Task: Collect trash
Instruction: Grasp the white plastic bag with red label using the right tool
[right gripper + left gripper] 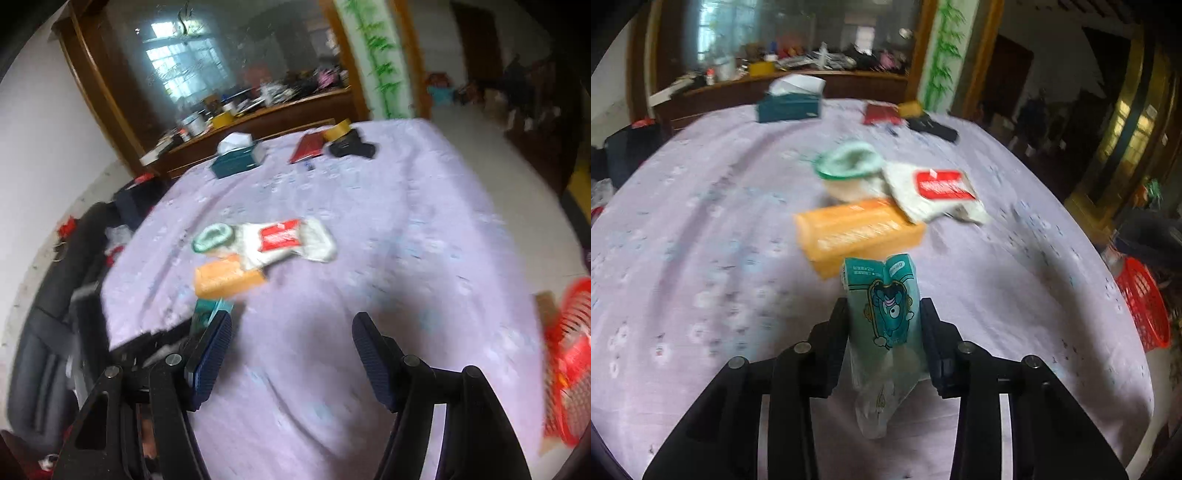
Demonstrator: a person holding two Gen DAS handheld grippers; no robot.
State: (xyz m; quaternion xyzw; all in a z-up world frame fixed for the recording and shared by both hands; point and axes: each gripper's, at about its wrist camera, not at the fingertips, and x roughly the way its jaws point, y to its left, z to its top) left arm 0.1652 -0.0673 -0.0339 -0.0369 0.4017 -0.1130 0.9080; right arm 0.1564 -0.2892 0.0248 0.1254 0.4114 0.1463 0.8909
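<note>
A teal tissue pack (884,310) with a cartoon print stands upright between the pads of my left gripper (884,314), which is shut on it above the purple tablecloth (701,240). Beyond it lie an orange box (857,229), a white wrapper with a red label (938,188) and a mint-green cup (849,162). My right gripper (291,332) hovers open over the tablecloth (406,240) with nothing between its fingers. The orange box (225,277), the red-label wrapper (284,240) and the green cup (212,236) lie ahead of it to the left. The teal pack (207,314) peeks out behind its left finger.
A red basket (1141,306) stands off the table's right edge, seen blurred in the right wrist view as the red basket (569,365). A dark green tissue box (788,105), a red booklet (881,114) and a black object (934,127) sit at the far side. A dark chair (48,332) is left.
</note>
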